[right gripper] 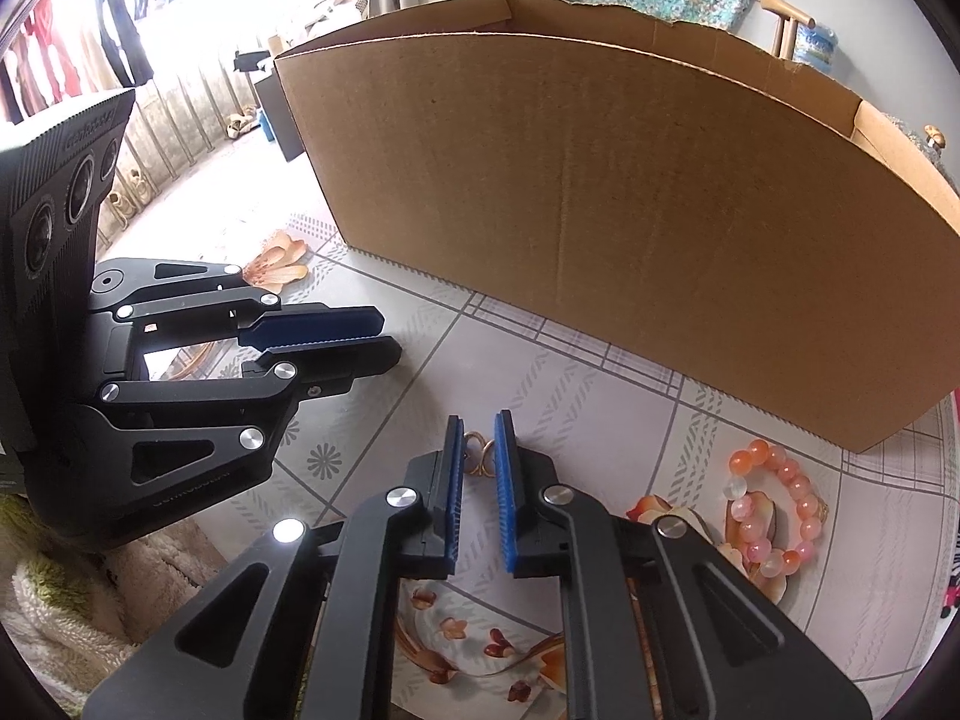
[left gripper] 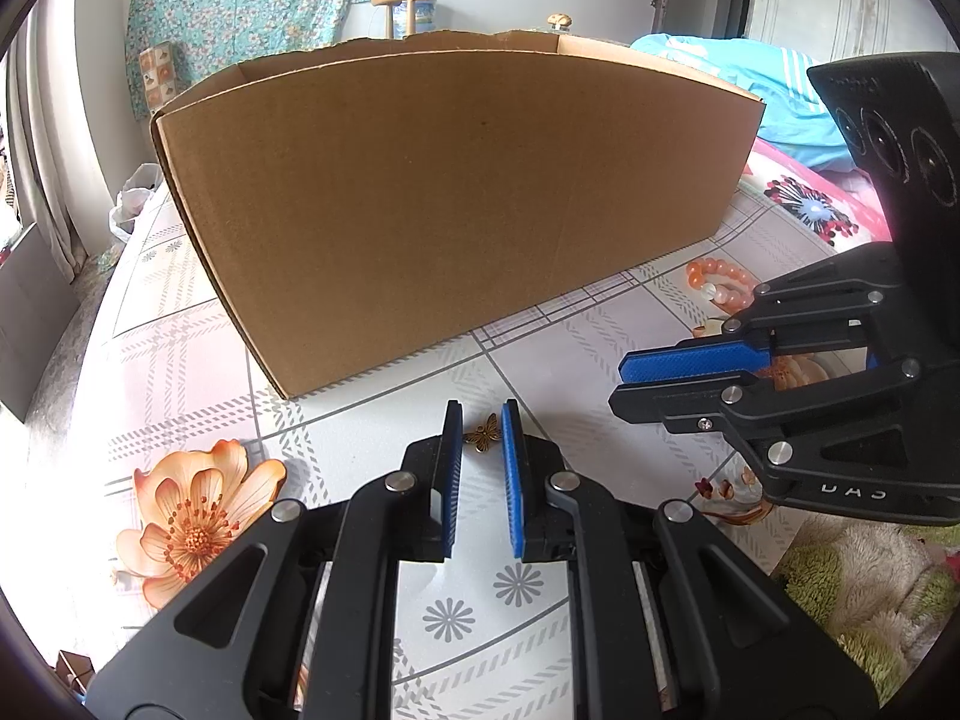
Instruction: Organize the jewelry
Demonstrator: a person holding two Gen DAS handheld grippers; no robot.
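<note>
A small brass butterfly charm sits pinched between the narrow blue pads of the left gripper, low over the patterned tablecloth. The right gripper is closed on a gold ring — beside it lies an orange bead bracelet, before the cardboard box.

Both grippers tilt downward, left gripper and right gripper nearly closed.
</note>
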